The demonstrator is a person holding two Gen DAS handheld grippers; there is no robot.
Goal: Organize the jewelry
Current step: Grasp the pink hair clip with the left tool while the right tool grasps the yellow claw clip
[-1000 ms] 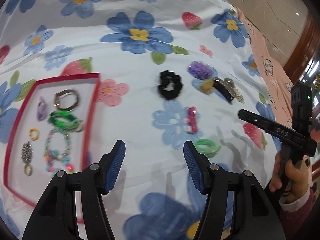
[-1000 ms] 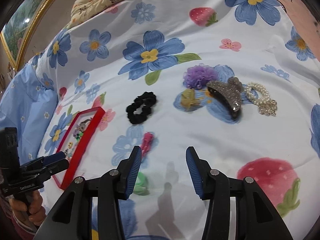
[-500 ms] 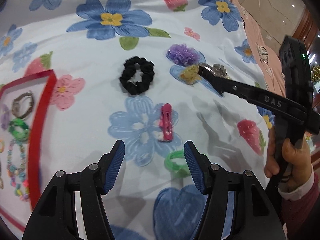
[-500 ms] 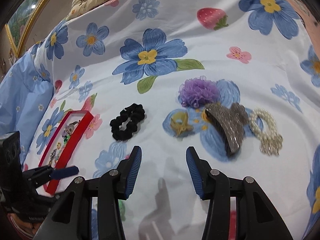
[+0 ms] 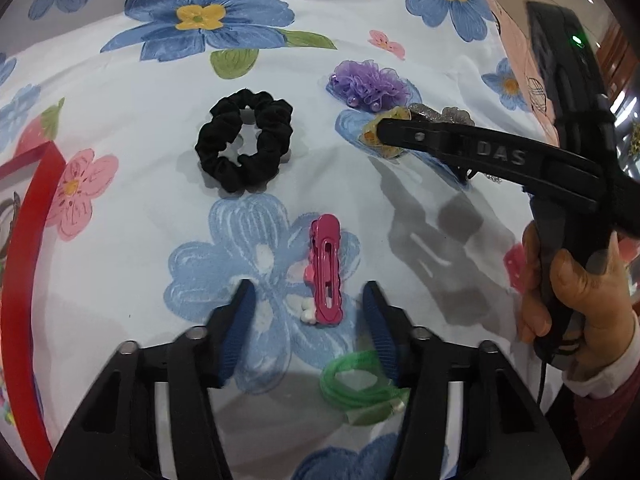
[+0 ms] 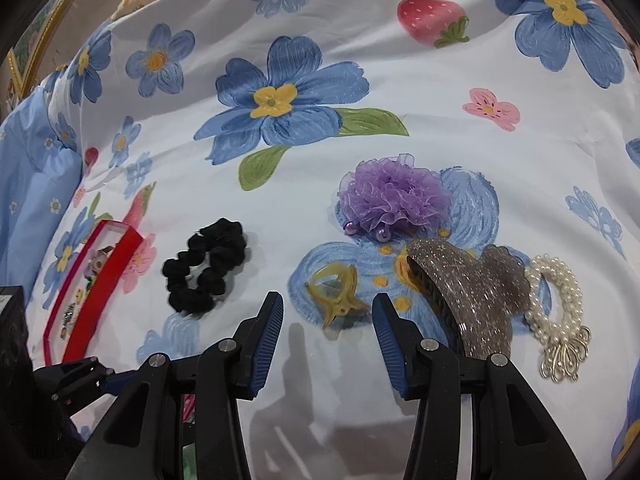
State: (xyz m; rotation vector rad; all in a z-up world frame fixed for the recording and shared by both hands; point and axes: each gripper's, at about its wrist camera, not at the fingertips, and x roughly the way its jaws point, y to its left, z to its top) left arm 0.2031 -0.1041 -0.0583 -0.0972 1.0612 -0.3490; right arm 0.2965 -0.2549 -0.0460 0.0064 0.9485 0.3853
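**Closing in on two clips at once**

Narrowing its jaws, your left gripper (image 5: 306,310) now straddles the pink hair clip (image 5: 325,270), which a second ago lay well ahead of it; the pads are not yet on the clip, so nothing is held. The green hair tie (image 5: 356,380) lies just under its right finger. Your right gripper (image 6: 328,320) has likewise travelled across the bedsheet (image 6: 400,60) and now stands partly open and empty, its tips either side of the small yellow claw clip (image 6: 336,290), without touching it.

That shift means, by my reading, that you have left the tray and lined up two fresh pickups, one for each hand.

Further out, the black scrunchie (image 5: 244,144) lies beyond the pink clip, and the purple ruffled tie (image 6: 392,198) beyond the yellow one. The glittery grey claw clip (image 6: 464,292) and the pearl bracelet (image 6: 558,312) sit to the right. The red tray (image 6: 98,280), already holding several pieces, waits at the far left, well apart from both clips.
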